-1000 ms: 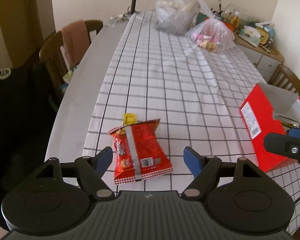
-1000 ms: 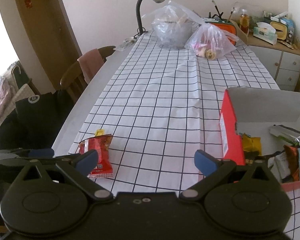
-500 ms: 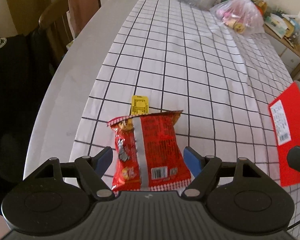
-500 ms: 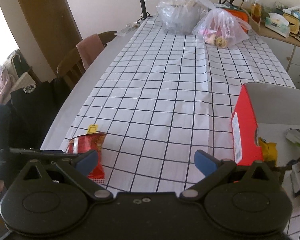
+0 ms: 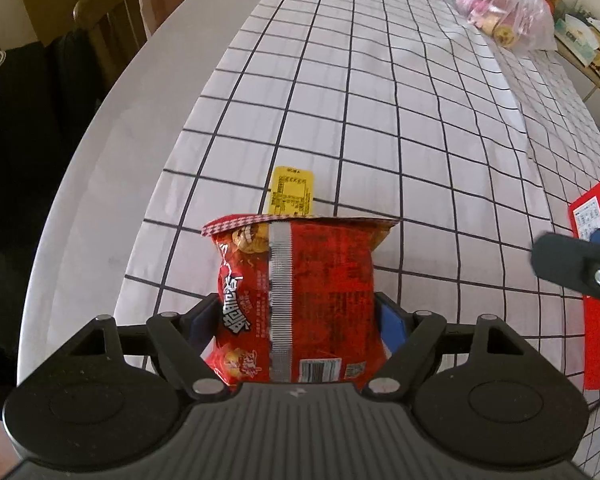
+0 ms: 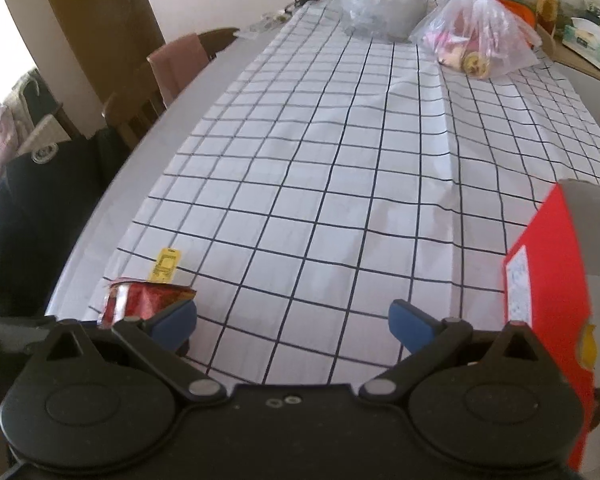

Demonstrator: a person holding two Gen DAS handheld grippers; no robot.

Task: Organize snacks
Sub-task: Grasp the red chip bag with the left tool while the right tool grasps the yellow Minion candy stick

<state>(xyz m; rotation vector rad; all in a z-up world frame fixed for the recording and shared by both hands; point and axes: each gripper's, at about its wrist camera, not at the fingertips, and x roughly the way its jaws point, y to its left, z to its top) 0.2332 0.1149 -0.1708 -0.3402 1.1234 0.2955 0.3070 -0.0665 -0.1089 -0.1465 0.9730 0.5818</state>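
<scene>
A red snack bag (image 5: 300,292) lies flat on the checked tablecloth (image 5: 380,100), its silver seam facing up. My left gripper (image 5: 296,320) is low over it. Its jaws are opening, one blue pad (image 5: 390,320) stands at each side of the bag, and I see no squeeze. A small yellow packet (image 5: 292,192) lies just beyond the bag's top edge. In the right wrist view the bag (image 6: 140,300) and yellow packet (image 6: 165,264) sit at lower left. My right gripper (image 6: 292,316) hangs open over bare cloth with nothing between its fingers. The red box (image 6: 548,280) stands open at the right.
Two plastic bags (image 6: 480,32) of goods sit at the table's far end. Wooden chairs (image 6: 172,68) and a black garment (image 5: 20,120) line the left side. The box holds several snack packs, mostly cut off by the frame. A cluttered sideboard (image 6: 588,36) stands at far right.
My left gripper has come down and forward, so the red bag now lies between its fingers. My right gripper moved left and lower, and the box slid toward the right edge of its view.
</scene>
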